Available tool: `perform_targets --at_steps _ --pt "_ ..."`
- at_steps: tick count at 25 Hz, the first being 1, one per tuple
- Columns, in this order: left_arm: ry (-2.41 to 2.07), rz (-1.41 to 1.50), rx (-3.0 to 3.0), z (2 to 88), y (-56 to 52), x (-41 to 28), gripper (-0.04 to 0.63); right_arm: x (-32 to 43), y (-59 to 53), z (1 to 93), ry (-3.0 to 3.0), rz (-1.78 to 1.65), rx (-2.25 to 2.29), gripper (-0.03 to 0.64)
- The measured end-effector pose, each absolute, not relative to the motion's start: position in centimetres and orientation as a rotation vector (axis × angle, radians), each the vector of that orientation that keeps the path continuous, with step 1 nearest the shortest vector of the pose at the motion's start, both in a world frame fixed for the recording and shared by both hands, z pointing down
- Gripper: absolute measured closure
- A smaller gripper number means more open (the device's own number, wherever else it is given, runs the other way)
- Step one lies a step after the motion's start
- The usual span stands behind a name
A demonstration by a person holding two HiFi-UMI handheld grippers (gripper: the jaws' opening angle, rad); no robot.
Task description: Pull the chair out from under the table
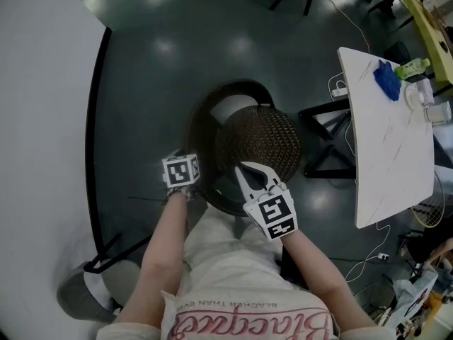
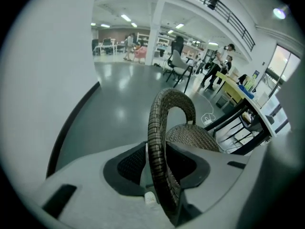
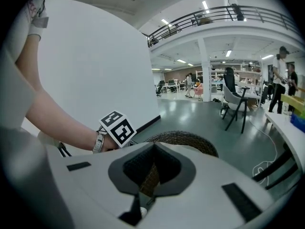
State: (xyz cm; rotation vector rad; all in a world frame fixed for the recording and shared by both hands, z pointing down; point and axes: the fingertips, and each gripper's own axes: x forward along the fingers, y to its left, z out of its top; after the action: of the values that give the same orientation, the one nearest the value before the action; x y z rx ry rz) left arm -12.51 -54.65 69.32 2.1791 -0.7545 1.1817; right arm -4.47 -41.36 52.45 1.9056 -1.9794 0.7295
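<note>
The dark wicker chair (image 1: 258, 144) stands on the grey floor between two white tables, just in front of me. Its curved back rim (image 2: 159, 128) runs up between the jaws of my left gripper (image 2: 159, 162); a sliver of space shows beside the left pad, so that gripper is open around the rim. In the head view the left gripper (image 1: 192, 185) sits at the rim's left part under its marker cube. My right gripper (image 1: 245, 170) is at the rim's right part. In the right gripper view that gripper (image 3: 152, 170) is shut on the wicker rim (image 3: 183, 138).
A large white table (image 1: 42, 119) with a dark edge fills the left. A second white table (image 1: 393, 154) on black legs (image 1: 327, 142) stands at the right and carries a blue cloth (image 1: 387, 80) and a bottle (image 1: 413, 67). Cables (image 1: 368, 261) lie on the floor.
</note>
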Motion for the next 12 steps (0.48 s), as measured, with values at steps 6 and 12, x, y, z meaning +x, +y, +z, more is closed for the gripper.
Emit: perform_targets --at_steps 6,12 --pt "-0.808 1.042 2.405 62.8 -54.8 -11.6 0.448 -3.7 -40.7 50.5 -2.0 0.657 1.889 0.615" --pt "-0.892 0.652 2.793 50.7 -52.0 -9.2 0.571 -3.1 -40.2 46.9 -2.035 0.534 1.887 0.615"
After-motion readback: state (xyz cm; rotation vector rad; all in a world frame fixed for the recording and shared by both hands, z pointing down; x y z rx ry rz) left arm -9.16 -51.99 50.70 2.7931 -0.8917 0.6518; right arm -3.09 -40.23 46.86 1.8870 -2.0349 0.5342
